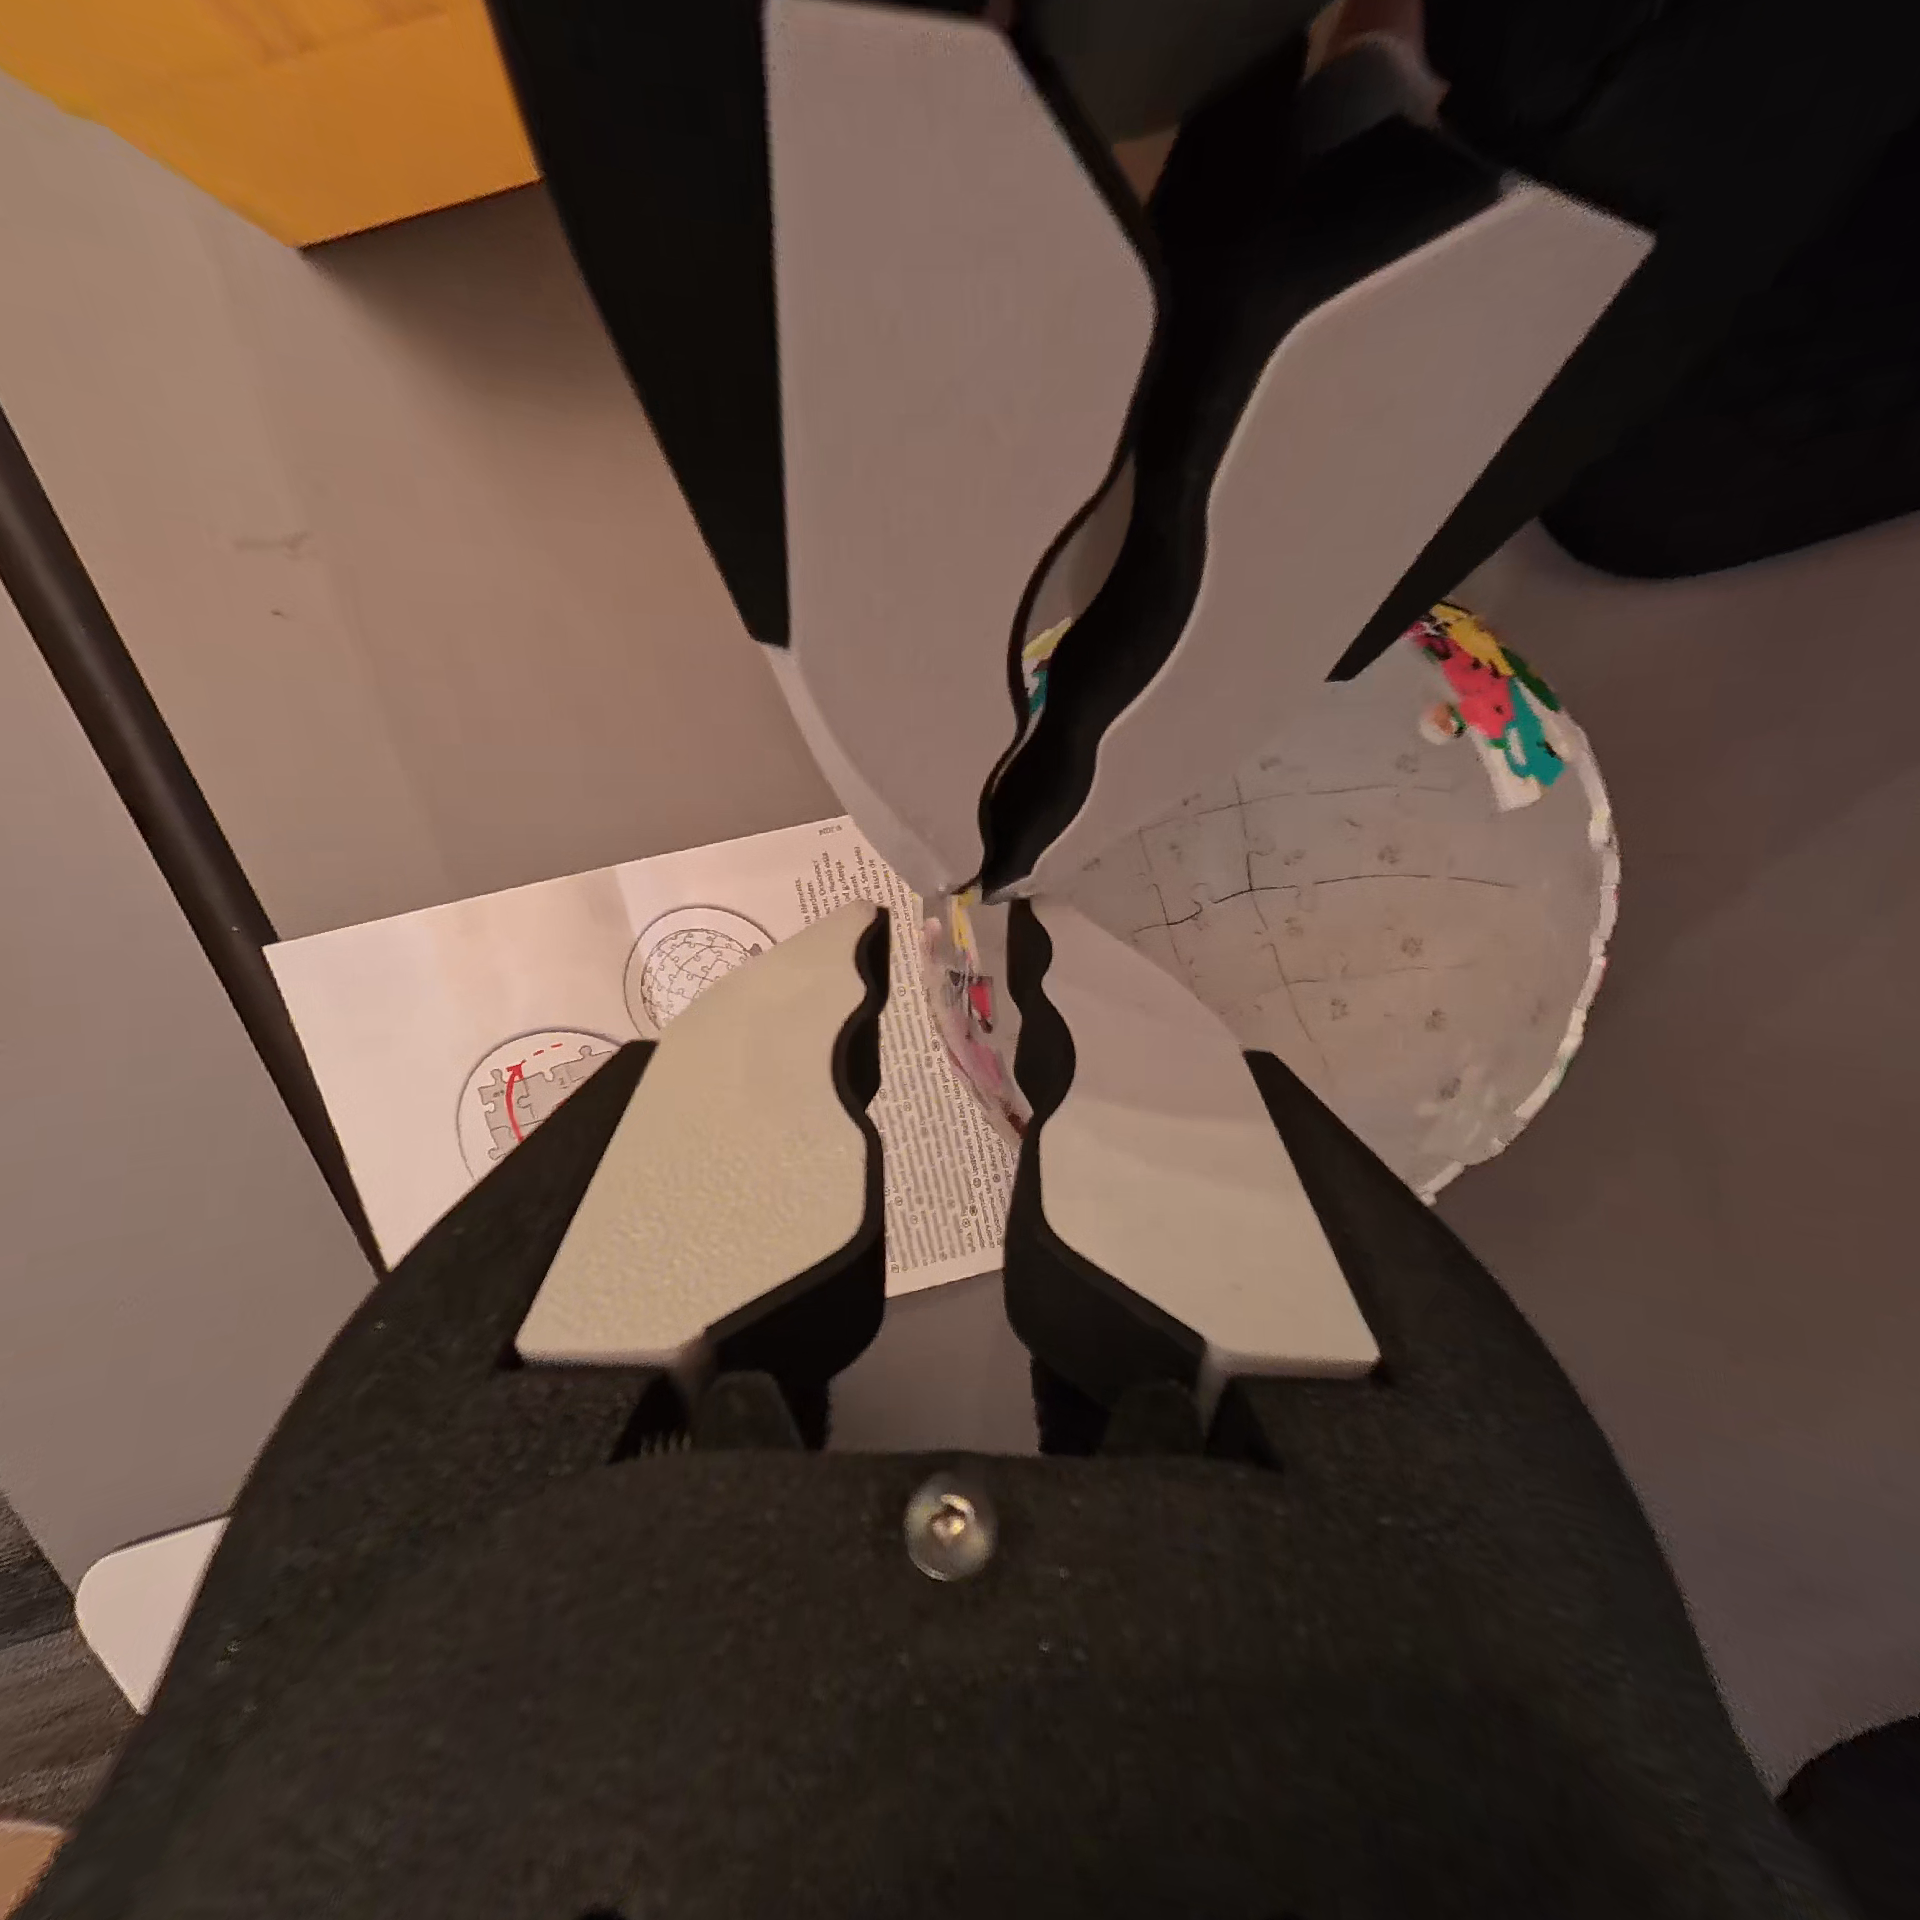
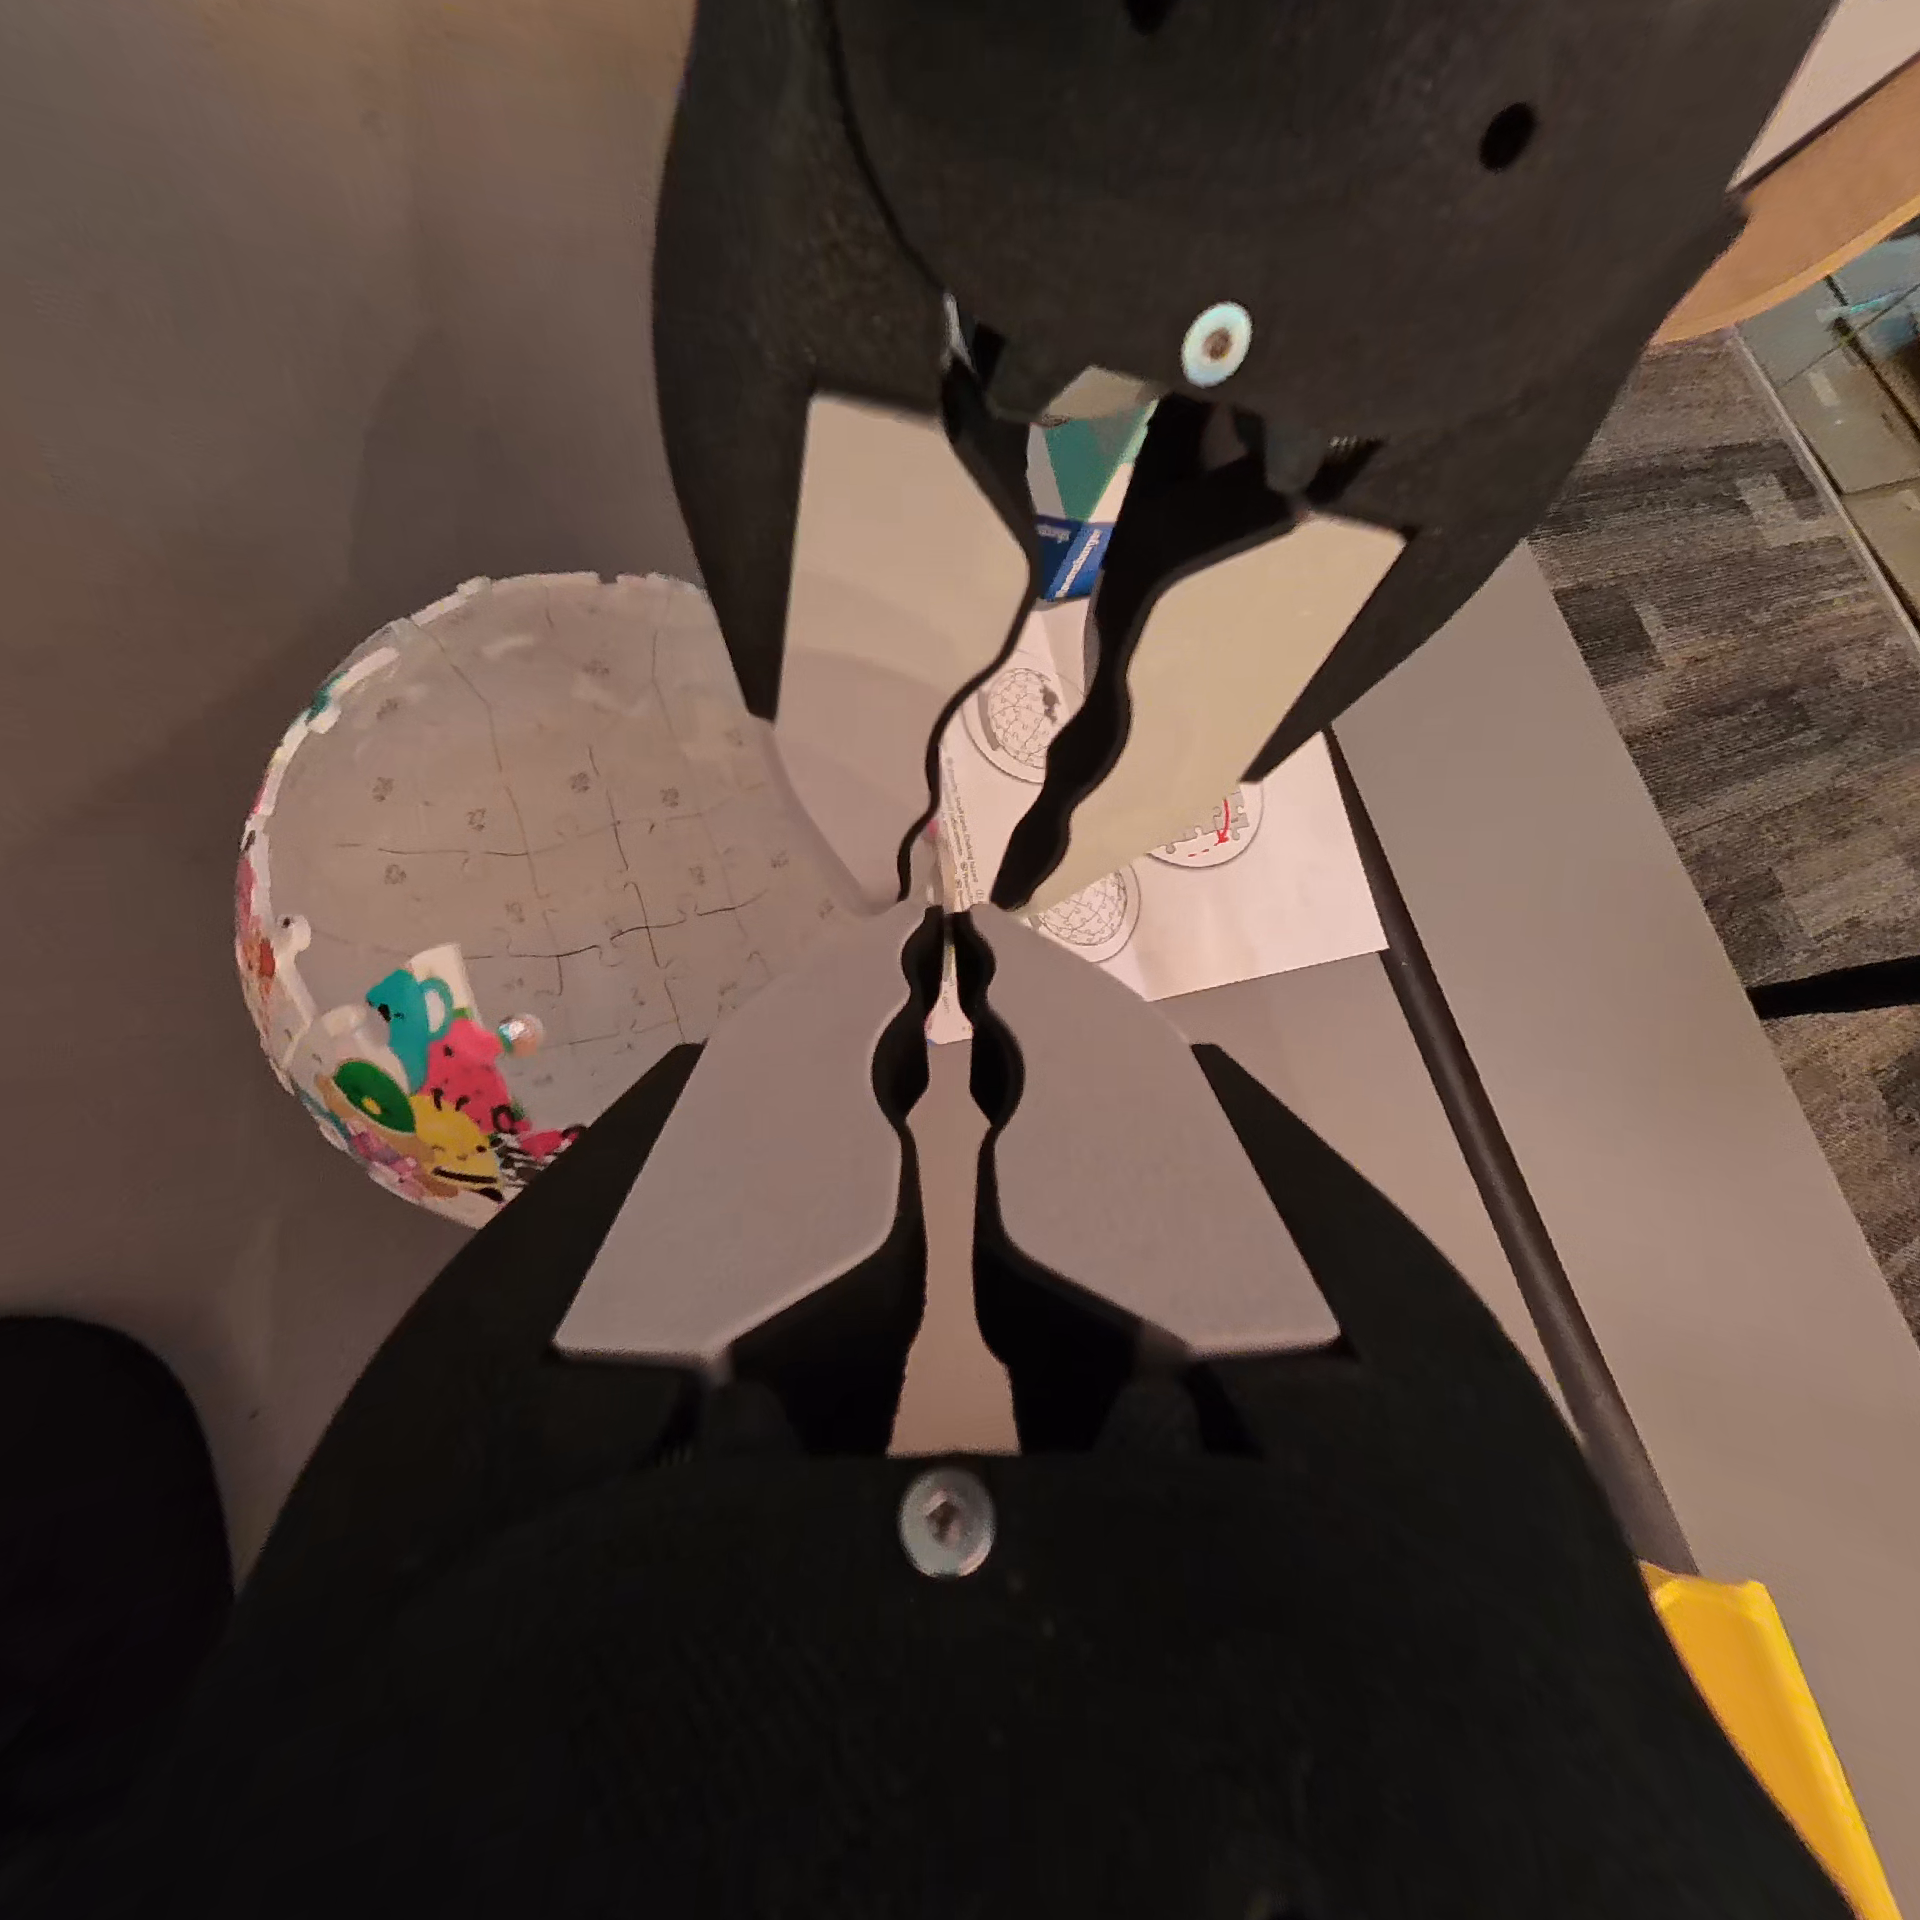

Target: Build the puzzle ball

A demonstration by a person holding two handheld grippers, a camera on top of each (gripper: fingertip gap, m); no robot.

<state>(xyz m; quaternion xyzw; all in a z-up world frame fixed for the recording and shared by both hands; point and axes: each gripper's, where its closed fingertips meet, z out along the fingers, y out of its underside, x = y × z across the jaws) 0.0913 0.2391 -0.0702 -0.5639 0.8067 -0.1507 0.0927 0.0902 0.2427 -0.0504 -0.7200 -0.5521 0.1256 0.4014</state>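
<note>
left wrist view: left tongs point(image 1: 954, 914) low in the picture, set a narrow gap apart, with a small coloured puzzle piece point(image 1: 977, 987) edge-on in that gap near the tips; cannot tell whether clamped on it or only beside it. right tongs point(image 1: 982, 888) reaching down from above, tip to tip with the left pair, drawn almost together at the very point where the piece begins. behind and to the right, lying on the grey surface point(image 1: 1662, 1351), the puzzle ball point(image 1: 1351, 935) as an open shell, white numbered inside turned toward the camera, bright printed outside showing only at the rim. roughly half built by the look of it, with a jagged open edge waiting for more pieces. under the tongs, an instruction sheet point(image 1: 520, 987) spread flat; farther back, a yellow box point(image 1: 260, 104). right wrist view: same meeting of tips seen from the other side, right pair pressed nearly closed on a thin pale sliver, judged to be that same piece; left pair coming in from the top, slightly spread. shell now at the left, well apart from both pairs, untouched. a blue and teal box point(image 2: 1070, 520) glimpsed beyond the sheet. judged stage: one loose piece in hand above the sheet, not yet carried to the shell; remaining half of the sphere not yet fitted, no other loose pieces in sight.
</note>
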